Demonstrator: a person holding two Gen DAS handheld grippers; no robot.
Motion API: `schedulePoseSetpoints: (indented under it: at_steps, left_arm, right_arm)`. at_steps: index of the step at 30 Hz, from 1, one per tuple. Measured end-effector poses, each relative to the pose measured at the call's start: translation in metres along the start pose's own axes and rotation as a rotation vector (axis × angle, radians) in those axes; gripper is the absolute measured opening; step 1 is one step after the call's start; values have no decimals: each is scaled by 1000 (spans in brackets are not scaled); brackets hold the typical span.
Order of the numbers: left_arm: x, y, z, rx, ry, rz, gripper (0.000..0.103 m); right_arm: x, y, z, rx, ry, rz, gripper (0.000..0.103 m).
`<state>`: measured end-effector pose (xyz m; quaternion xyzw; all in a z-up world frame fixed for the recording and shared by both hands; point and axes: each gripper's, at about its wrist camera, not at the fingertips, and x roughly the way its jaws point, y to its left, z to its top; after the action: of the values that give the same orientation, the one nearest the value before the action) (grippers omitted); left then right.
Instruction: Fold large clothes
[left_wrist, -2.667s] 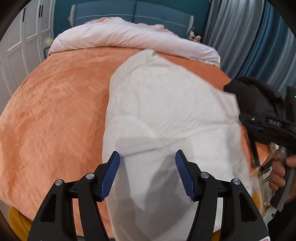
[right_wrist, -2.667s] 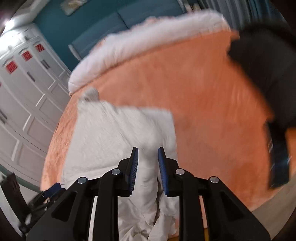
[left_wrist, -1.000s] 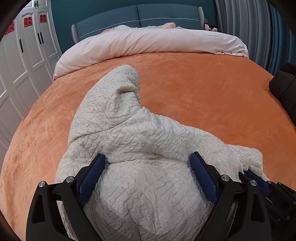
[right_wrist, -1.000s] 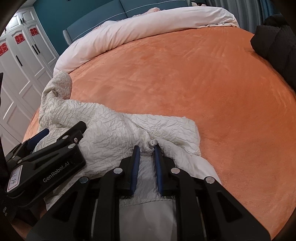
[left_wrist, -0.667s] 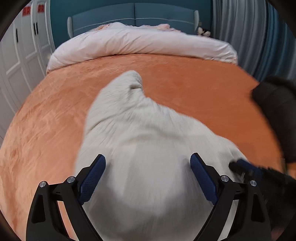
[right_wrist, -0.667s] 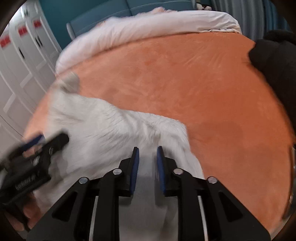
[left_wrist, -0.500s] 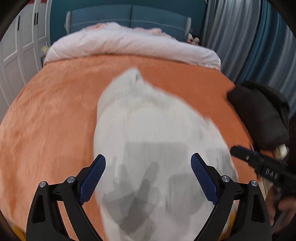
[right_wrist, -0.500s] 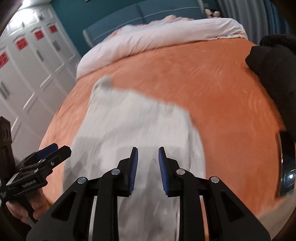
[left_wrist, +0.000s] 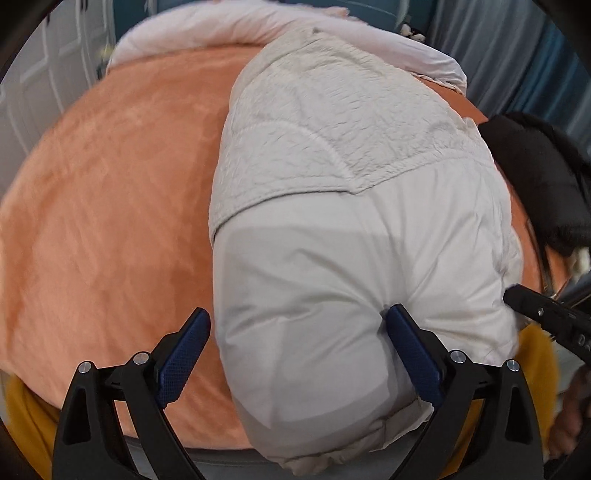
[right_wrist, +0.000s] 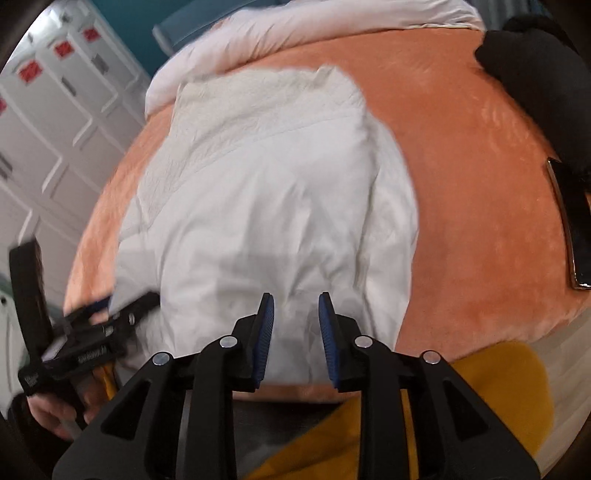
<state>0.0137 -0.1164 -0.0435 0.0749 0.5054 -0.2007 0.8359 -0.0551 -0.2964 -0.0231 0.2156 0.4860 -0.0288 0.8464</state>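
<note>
A large white jacket (left_wrist: 351, 221) lies lengthwise on the orange bed cover (left_wrist: 110, 203), its smooth part near me and its crinkled part further up the bed. My left gripper (left_wrist: 297, 352) hangs over the jacket's near end. Its jaws are opening wide; the right pad brushes the fabric and the left pad is off it. In the right wrist view the jacket (right_wrist: 277, 184) spreads ahead of my right gripper (right_wrist: 295, 330). Those jaws stand a little apart with white fabric showing through the gap, not pinched. Each gripper shows at the edge of the other's view.
A black garment (left_wrist: 535, 177) lies at the bed's right side, with a dark flat slab (right_wrist: 572, 229) beside it. A pale rolled duvet (left_wrist: 240, 26) lies along the head end. White wardrobe doors (right_wrist: 55, 110) stand on the left. Yellow cloth (right_wrist: 498, 387) hangs below the near edge.
Both grippers pulled back toward the bed's near edge and rose. The bunched jacket now lies stretched out flat. The right jaws let go of the pinched fabric and widened.
</note>
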Motion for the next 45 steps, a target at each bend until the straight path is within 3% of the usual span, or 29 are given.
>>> schedulePoseSetpoints:
  at_steps: [3,6,8,12,16,20,24,28,32,37,40,43,45]
  left_arm:
    - [3,-3,-3,6,0,16,98]
    - [1,0,0,-22,9,17,98]
    - [-2,1,1,-26,10,15,98]
    - [-2,0,-2,-34,2,20,98]
    - [-2,-1,-1,-37,0,22,98]
    - [-1,0,-1,-32,0,22,98]
    - [0,0,-1,-31,3,17,98]
    - [3,5,-1,-53,3,-14,98]
    - [8,7,1,-53,2,-41,98]
    - [17,5,3,-59,11,-60,98]
    - [20,3,4,-48,22,-48,98]
    - [6,5,9,-40,29,-45,92]
    - [-16,4,15,-29,-20,-45,90]
  right_arm:
    - [28,-3,-20,-12,27,-3,23]
    - [20,9,-7,-20,44,-46,24]
    - [7,23,7,-43,4,-48,27]
    - [-19,53,57,-89,-110,3,27]
    - [-19,78,117,-170,-179,-27,27]
    - [20,108,179,-207,-159,-77,26]
    - [65,117,208,-241,-111,-126,26]
    - [121,91,215,-135,-3,-100,26]
    - [153,66,207,-70,31,-67,25]
    - [166,56,205,-44,46,-31,25]
    - [158,59,207,-46,26,-26,25]
    - [94,60,190,-51,-88,1,25]
    - [51,53,164,-77,-150,20,25]
